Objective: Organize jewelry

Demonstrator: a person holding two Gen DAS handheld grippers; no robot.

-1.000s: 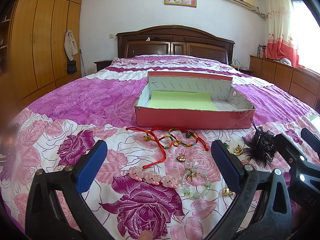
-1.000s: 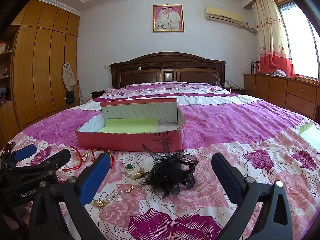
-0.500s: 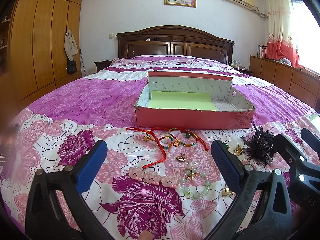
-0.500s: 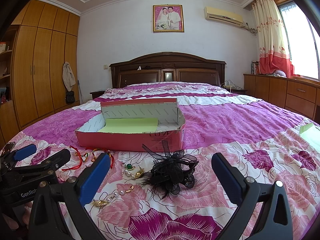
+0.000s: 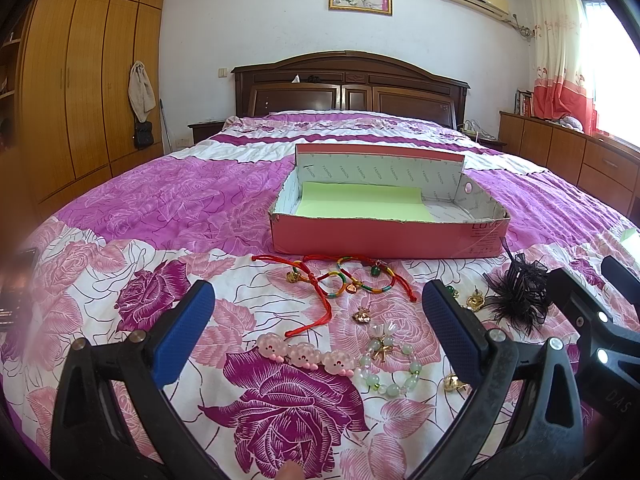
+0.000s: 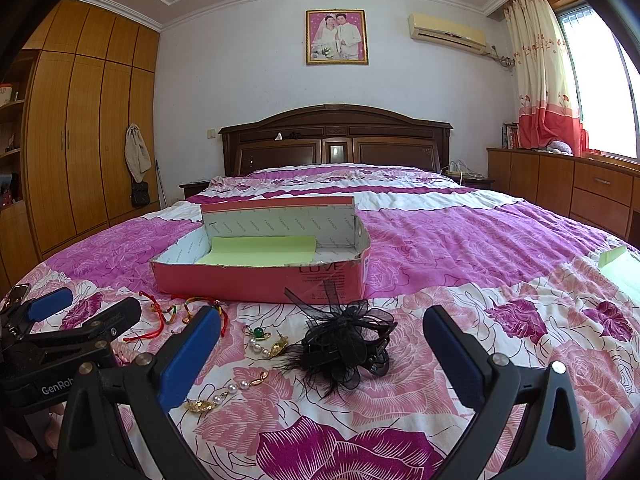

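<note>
Nothing has moved: left gripper [image 5: 316,328] hovers spread over the bracelets [image 5: 344,280], right gripper [image 6: 320,354] spread around the black hairpiece [image 6: 346,350], box [image 5: 384,236] beyond

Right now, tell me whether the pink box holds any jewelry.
No jewelry visible inside. The pink box shows only a green sheet on its floor; its near corners are hidden.

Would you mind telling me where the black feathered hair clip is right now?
The black feathered hair clip lies on the floral bedspread, centred between the right gripper's open jaws in the right wrist view, just in front of the pink cardboard box.
</note>
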